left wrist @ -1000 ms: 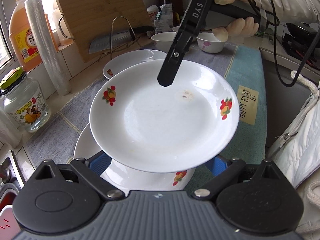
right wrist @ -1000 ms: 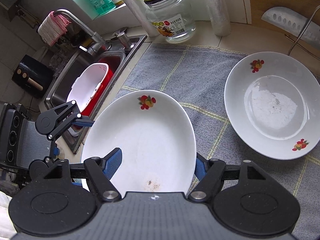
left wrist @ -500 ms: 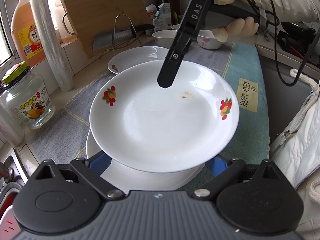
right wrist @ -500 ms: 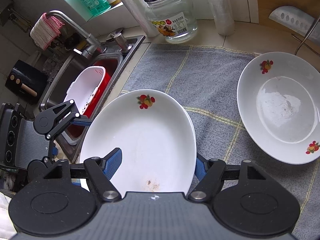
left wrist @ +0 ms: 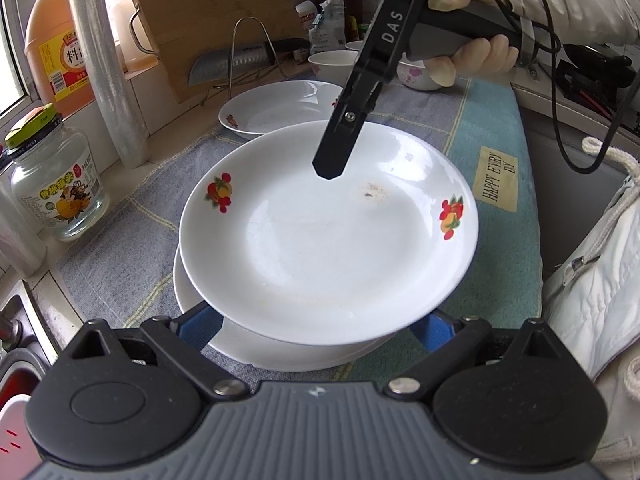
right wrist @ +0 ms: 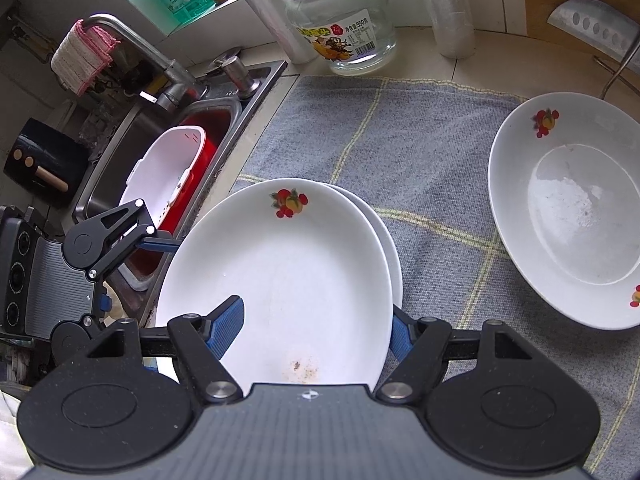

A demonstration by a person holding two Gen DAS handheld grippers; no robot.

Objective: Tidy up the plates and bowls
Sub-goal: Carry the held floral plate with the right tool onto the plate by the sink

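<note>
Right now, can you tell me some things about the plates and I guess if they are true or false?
1. The top plate is gripped at its rim by the right gripper. True.
2. Another plate lies under the top plate. True.
3. The plates have blue stripes. False: they have red and orange fruit pictures.
4. A third plate sits alone on the grey cloth. True.
5. The glass jar stands on the top plate. False: it stands on the counter beside the cloth.
</note>
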